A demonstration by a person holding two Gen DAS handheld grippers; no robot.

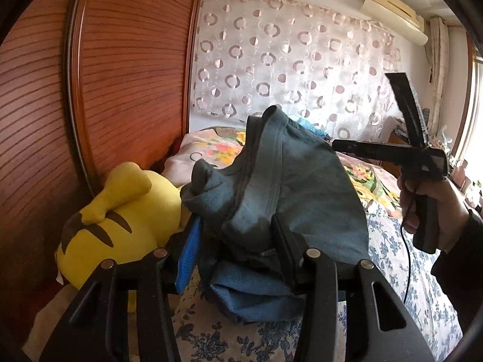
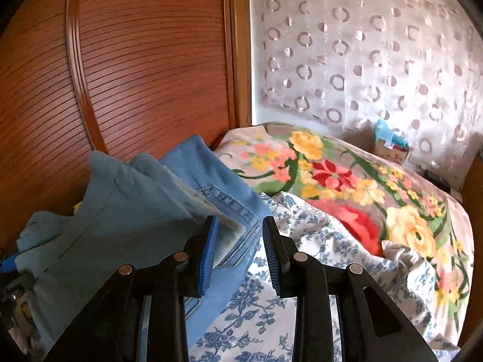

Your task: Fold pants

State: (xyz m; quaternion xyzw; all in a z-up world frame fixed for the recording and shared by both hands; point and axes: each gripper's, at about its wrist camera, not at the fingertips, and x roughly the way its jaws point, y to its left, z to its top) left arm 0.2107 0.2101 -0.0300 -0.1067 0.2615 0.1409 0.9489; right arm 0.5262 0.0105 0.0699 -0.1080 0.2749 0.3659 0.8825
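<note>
Hand (image 1: pixel 428 208) only in left-wrist view

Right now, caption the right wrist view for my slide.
Right tool open beside bunched blue pants on a blue-flowered sheet, floral blanket and slatted wooden wardrobe door behind.

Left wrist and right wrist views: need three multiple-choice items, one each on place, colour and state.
1. Where is the yellow plush toy?
A. Against the wardrobe door, beside the pants
B. On the flowered blanket
C. In a gripper

2. What colour are the gripper pads?
A. Red
B. Blue
C. Green

3. The right gripper is:
A. Shut on the pants
B. Open
C. Out of view

Key: 1 A, the plush toy lies by the wardrobe door, left of the pants. 2 B, the pads are blue. 3 B, the right gripper shows the sheet through its gap.
</note>
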